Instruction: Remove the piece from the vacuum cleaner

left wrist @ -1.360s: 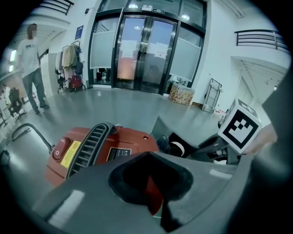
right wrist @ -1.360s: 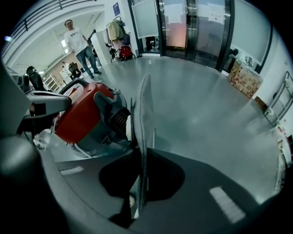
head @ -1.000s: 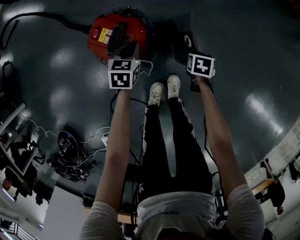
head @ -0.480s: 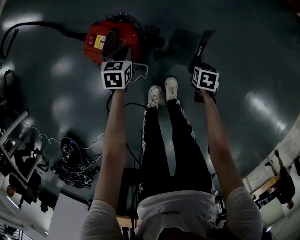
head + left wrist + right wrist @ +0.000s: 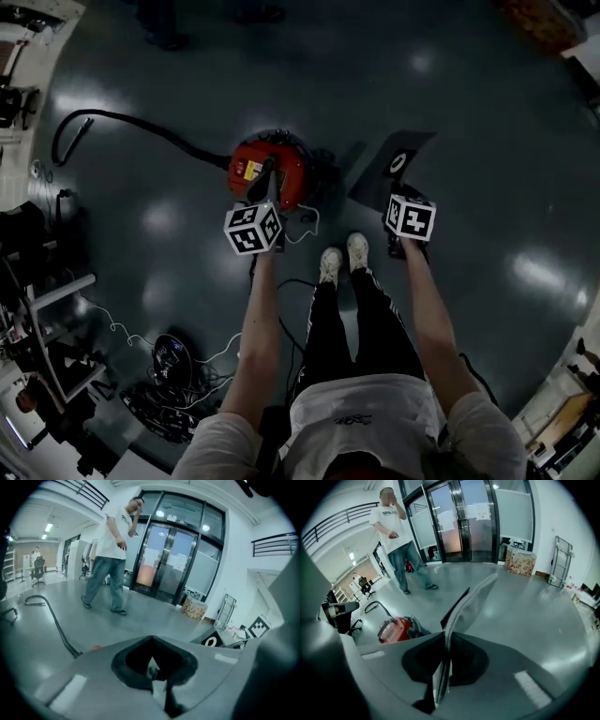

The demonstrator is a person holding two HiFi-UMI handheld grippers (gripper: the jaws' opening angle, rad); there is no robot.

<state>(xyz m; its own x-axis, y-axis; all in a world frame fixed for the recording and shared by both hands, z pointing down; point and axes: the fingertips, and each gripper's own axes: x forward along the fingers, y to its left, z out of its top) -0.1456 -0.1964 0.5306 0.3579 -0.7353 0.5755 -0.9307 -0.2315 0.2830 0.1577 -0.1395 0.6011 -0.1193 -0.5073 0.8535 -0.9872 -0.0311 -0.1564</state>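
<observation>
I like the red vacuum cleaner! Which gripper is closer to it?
Left. The left gripper hangs just above the red vacuum cleaner, overlapping its near edge in the head view. The right gripper is off to its right, holding the flat dark piece.

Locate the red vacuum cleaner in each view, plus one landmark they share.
Head view: the vacuum cleaner sits upper centre, on the floor beyond the person's shoes.
Left gripper view: only a red sliver shows lower left, above the gripper's body.
Right gripper view: lower left, left of the flat piece clamped in the right gripper tongs.
Shared landmark: its black hose.
</observation>
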